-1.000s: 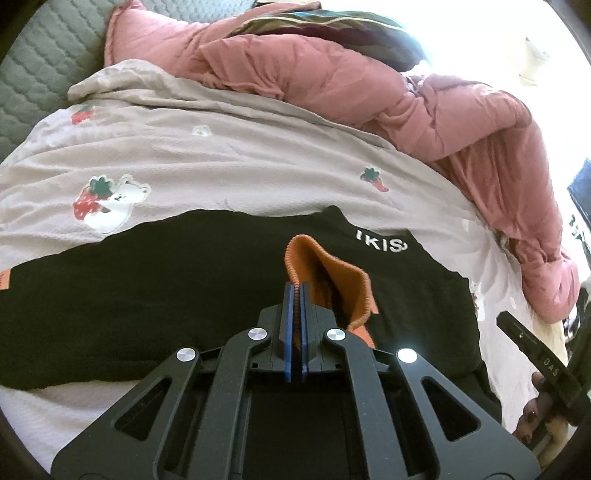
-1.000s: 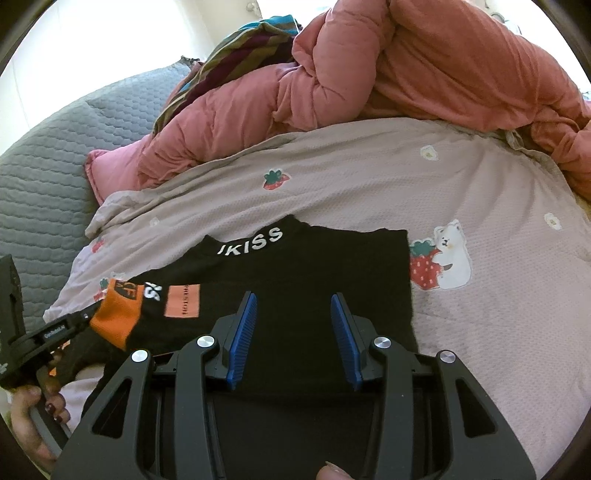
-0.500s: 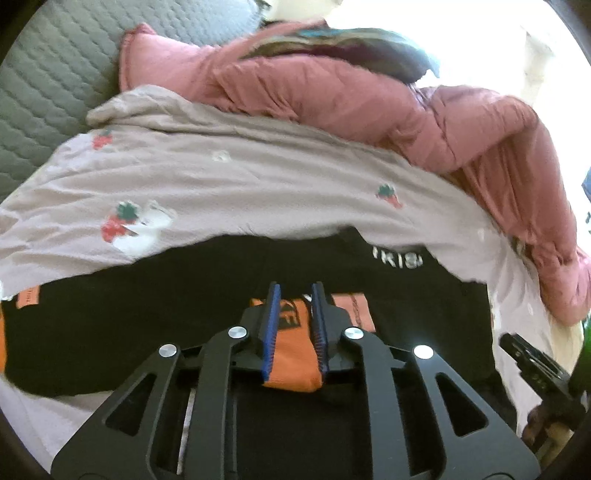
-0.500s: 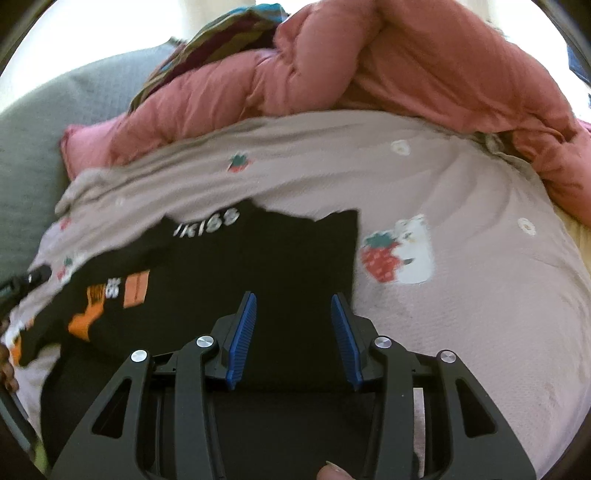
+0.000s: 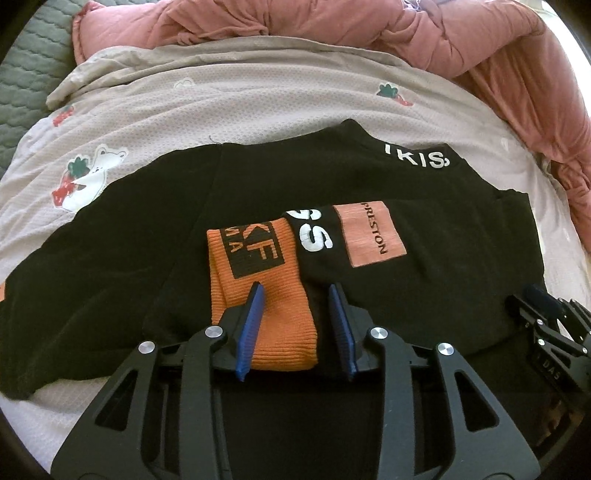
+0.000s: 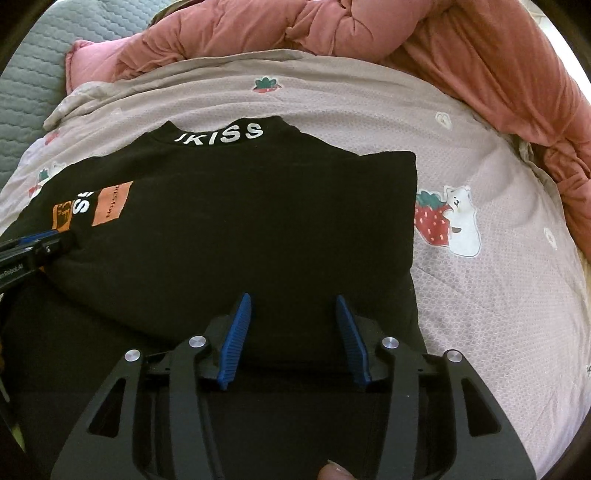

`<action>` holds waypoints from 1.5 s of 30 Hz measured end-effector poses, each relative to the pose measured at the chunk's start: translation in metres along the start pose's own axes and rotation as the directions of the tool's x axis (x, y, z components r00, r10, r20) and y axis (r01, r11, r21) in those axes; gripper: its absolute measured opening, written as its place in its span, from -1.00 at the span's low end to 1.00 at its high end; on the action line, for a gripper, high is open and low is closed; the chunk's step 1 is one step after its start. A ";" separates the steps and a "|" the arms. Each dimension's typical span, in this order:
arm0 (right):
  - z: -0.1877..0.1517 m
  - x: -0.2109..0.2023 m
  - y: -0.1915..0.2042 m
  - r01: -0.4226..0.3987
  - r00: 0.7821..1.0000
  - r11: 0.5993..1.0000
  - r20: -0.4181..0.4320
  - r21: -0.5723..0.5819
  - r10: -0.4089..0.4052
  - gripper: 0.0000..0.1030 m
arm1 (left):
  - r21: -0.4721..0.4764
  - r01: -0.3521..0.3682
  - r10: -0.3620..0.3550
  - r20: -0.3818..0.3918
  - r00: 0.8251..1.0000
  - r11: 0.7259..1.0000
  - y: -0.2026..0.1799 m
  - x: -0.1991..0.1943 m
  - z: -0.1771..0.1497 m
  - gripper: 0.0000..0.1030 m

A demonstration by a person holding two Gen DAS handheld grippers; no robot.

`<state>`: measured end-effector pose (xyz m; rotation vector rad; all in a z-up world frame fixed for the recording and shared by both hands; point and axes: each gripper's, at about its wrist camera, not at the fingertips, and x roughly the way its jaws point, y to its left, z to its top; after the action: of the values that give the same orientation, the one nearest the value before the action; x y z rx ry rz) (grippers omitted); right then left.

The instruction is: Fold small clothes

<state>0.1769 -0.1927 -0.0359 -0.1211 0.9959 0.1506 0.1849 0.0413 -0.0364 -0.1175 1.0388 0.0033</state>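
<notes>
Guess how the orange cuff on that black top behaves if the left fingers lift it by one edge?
Likely floppy: the orange cuff lies flat and creased on the black top. Its ribbed knit should grip, not slip. Probably drags the folded sleeve along.

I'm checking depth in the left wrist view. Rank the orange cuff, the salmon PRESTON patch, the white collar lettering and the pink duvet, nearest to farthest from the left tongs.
1. Orange cuff, between the open left tongs.
2. PRESTON patch, right of it.
3. Collar lettering, farther right.
4. Pink duvet, along the far edge.
</notes>
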 end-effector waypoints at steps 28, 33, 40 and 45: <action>0.010 -0.074 0.048 0.021 0.982 0.993 0.188 -0.119 0.002 0.82 | -0.052 -0.011 0.020 0.181 0.983 0.999 0.024 -0.076 0.000 0.54; 0.012 -0.086 0.063 0.032 0.975 0.987 0.223 -0.157 0.004 0.82 | -0.078 -0.018 0.034 0.211 0.977 0.997 0.035 -0.089 -0.005 0.57; 0.014 -0.099 0.090 0.030 0.968 0.976 0.250 -0.218 0.026 0.84 | -0.128 -0.031 0.063 0.250 0.966 0.991 0.055 -0.105 -0.013 0.59; 0.014 -0.107 0.112 0.028 0.962 0.964 0.270 -0.264 0.046 0.85 | -0.164 -0.044 0.088 0.267 0.960 0.985 0.072 -0.115 -0.019 0.60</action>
<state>0.1107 -0.0877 0.0585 -0.3331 0.6955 0.3023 0.1061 0.1168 0.0461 -0.2191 0.7643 0.1588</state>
